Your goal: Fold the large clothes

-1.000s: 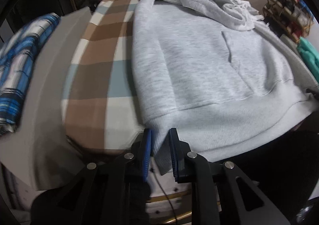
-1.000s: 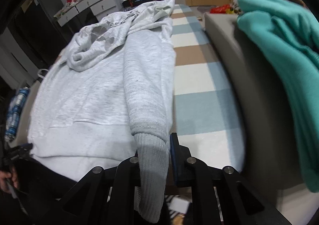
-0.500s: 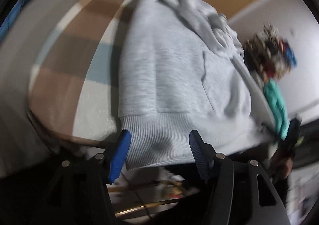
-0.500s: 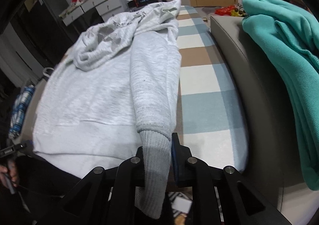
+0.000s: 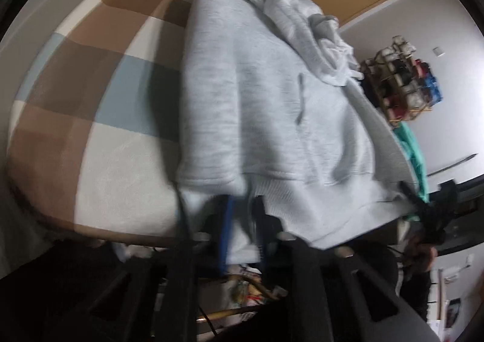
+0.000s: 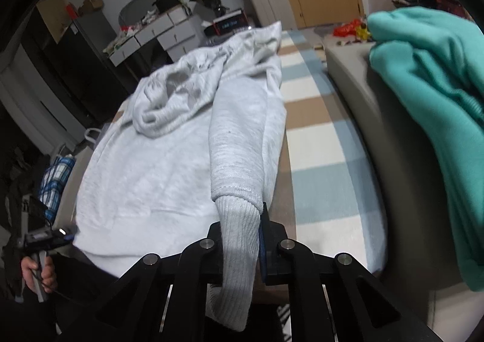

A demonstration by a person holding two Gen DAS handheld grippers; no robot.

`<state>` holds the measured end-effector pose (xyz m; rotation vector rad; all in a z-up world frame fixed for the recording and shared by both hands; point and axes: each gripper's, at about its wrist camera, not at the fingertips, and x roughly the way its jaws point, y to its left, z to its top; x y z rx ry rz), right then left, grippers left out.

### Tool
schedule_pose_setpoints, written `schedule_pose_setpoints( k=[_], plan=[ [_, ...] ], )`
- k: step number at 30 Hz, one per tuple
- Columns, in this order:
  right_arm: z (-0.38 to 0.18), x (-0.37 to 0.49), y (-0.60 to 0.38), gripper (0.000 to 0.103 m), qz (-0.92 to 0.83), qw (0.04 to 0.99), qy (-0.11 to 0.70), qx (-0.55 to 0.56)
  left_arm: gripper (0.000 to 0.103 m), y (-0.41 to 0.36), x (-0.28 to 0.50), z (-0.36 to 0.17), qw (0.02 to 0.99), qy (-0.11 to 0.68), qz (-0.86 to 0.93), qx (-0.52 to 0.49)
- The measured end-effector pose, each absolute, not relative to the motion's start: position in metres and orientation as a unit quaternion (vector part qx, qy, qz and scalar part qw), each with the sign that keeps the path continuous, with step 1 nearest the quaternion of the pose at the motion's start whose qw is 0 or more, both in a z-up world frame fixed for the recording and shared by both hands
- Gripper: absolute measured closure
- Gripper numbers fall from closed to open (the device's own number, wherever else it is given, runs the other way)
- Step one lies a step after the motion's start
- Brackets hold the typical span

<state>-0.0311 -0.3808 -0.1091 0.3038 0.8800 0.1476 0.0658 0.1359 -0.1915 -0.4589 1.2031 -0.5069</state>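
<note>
Now, at 6 o'clock in each wrist view, you hold one end of the pale grey hoodie (image 6: 157,172). Your left gripper (image 5: 242,221) has just been closing, and its blue pads now pinch the ribbed hem (image 5: 317,205) at the near edge of the striped mattress (image 5: 99,75). Your right gripper (image 6: 242,239) is pressed together on the ribbed cuff (image 6: 239,248), which hangs through and below the jaws while the sleeve (image 6: 236,136) runs up toward 12 o'clock.

Before lifting, judge both bites as deep enough; the hem grip looks close to the corner, though blur hides the detail. Raise both grippers together and keep the hem taut between them, so that the body folds along one straight line instead of bunching.

Farther off, the hood (image 6: 181,100) lies crumpled at 11 o'clock; carry the fold toward it. Keep clear of the teal garment (image 6: 429,106) at 3 o'clock in the right wrist view.
</note>
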Motion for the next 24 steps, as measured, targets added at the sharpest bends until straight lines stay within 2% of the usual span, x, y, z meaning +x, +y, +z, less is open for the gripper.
schedule_pose_setpoints(
  k=[8,12,13,15,17,20,24],
  plan=[
    [-0.102,-0.03,-0.367,0.092,0.036,0.9,0.427,0.077,0.103,0.149,0.055,-0.181,0.812,0.54,-0.174,-0.135],
    [-0.104,-0.027,-0.37,0.092,0.035,0.897,0.432,0.089,0.103,0.169,0.057,-0.177,0.801,0.53,-0.19,-0.204],
    [-0.105,-0.027,-0.37,0.092,0.036,0.895,0.435,0.092,0.094,0.168,0.059,-0.179,0.795,0.537,-0.192,-0.208],
    [-0.106,-0.026,-0.371,0.09,0.038,0.892,0.44,0.099,0.051,0.161,0.066,-0.185,0.773,0.554,-0.215,-0.224],
    [-0.108,-0.026,-0.369,0.09,0.039,0.89,0.443,0.101,0.043,0.154,0.072,-0.186,0.773,0.544,-0.224,-0.238],
    [-0.108,-0.027,-0.366,0.09,0.039,0.89,0.444,0.094,0.021,0.138,0.083,-0.184,0.777,0.545,-0.225,-0.22],
    [-0.11,-0.028,-0.365,0.089,0.04,0.889,0.447,0.09,0.02,0.123,0.093,-0.18,0.809,0.528,-0.196,-0.166]
  ],
)
